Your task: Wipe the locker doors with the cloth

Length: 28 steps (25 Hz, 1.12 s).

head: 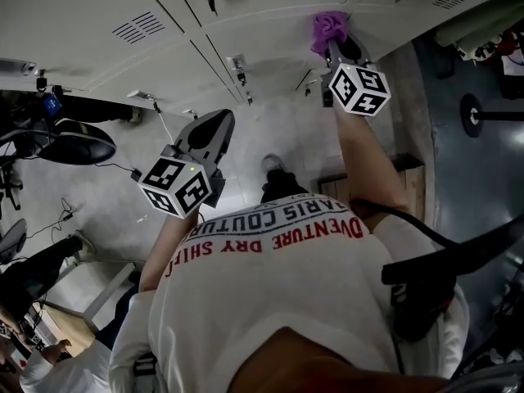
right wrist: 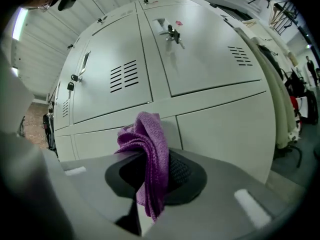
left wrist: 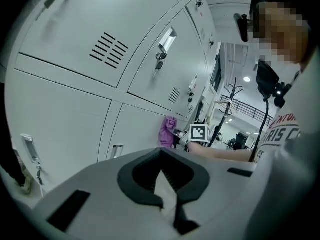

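While your right gripper (right wrist: 150, 184) clamps the purple cloth (right wrist: 150, 149), bunched up and seemingly touching a lower locker door (right wrist: 225, 124), wiping looks underway, not finished. No wet or clean marks show, so you can't tell which doors are done; upper doors (right wrist: 200, 49) probably remain. Left gripper (left wrist: 162, 179) hangs back, jaws together, holding nothing.

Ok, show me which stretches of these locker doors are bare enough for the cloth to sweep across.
Freest: the lower door, bare between the cloth and the pale hanging fabric, under the horizontal seam. The lower door left of the cloth is plain too. Crowded: the upper doors, with vents, a keyed lock and a latch handle.
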{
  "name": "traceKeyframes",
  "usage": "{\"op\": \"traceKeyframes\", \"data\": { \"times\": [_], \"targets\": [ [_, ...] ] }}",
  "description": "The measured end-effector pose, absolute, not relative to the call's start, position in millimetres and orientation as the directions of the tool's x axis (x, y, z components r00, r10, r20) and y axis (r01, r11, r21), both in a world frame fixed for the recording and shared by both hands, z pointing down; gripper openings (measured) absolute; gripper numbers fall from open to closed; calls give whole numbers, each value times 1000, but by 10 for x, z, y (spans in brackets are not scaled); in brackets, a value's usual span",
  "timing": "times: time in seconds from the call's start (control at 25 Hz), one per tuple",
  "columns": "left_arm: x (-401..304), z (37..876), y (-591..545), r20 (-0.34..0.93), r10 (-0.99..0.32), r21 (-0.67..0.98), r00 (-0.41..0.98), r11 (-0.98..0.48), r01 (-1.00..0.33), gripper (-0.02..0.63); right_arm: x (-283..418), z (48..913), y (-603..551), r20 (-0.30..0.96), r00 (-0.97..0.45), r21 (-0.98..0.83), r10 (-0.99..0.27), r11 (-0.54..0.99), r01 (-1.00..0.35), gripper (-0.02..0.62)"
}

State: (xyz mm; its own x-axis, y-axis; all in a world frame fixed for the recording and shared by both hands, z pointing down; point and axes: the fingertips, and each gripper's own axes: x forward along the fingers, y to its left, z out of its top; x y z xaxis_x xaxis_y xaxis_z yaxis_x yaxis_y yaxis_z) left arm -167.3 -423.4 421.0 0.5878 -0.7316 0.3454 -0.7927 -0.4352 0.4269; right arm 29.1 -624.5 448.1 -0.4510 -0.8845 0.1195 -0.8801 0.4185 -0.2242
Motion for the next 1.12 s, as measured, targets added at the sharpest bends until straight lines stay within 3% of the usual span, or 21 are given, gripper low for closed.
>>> {"op": "traceKeyframes", "data": {
  "times": [0.52, 0.88, 1.12],
  "targets": [
    [-1731, 4213, -4136, 348, -739, 425, 577, -424, -800, 0, 315, 4505, -6077, 107, -457, -247, -883, 422, -872, 58],
    [-1988, 4171, -4093, 341, -782, 418, 522, -371, -829, 0, -842, 4681, -5445, 115, -697, -260, -708, 656, -709, 58],
    [-2239, 4185, -4086, 345, -814, 414, 467, -315, -854, 0, -1543, 4967, -5366, 161, -759, -274, -631, 710, -649, 58]
  ]
}}
